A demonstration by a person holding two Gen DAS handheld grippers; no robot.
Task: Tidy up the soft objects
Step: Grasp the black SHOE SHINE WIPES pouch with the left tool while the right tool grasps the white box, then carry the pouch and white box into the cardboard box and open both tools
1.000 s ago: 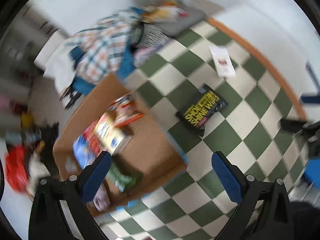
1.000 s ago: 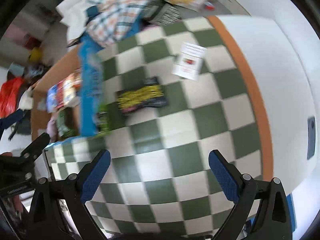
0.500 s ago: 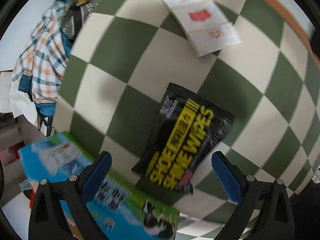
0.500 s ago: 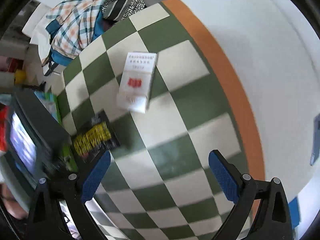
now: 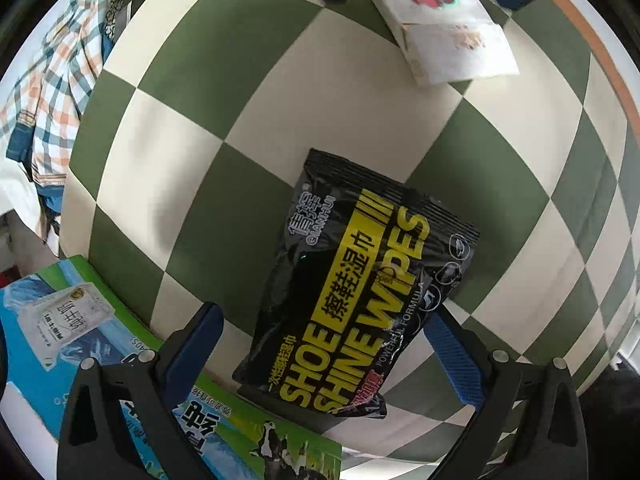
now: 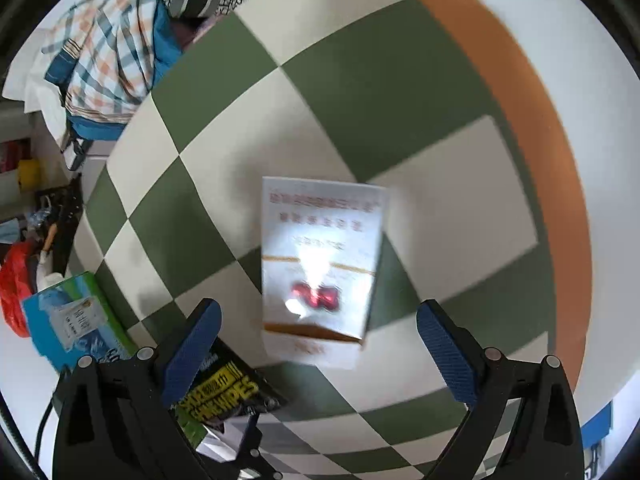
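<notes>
The left tongs (image 5: 322, 352) are spread wide, the two blue-padded fingers (image 5: 192, 354) well apart with nothing clamped between them, pointing down at the floor. The right tongs (image 6: 318, 350) are spread just as wide, blue pads (image 6: 446, 356) facing inward and gripping nothing, also angled toward the floor.

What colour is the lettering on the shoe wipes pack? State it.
Yellow lettering on the black shoe wipes pack, clearest in the left wrist view.
</notes>
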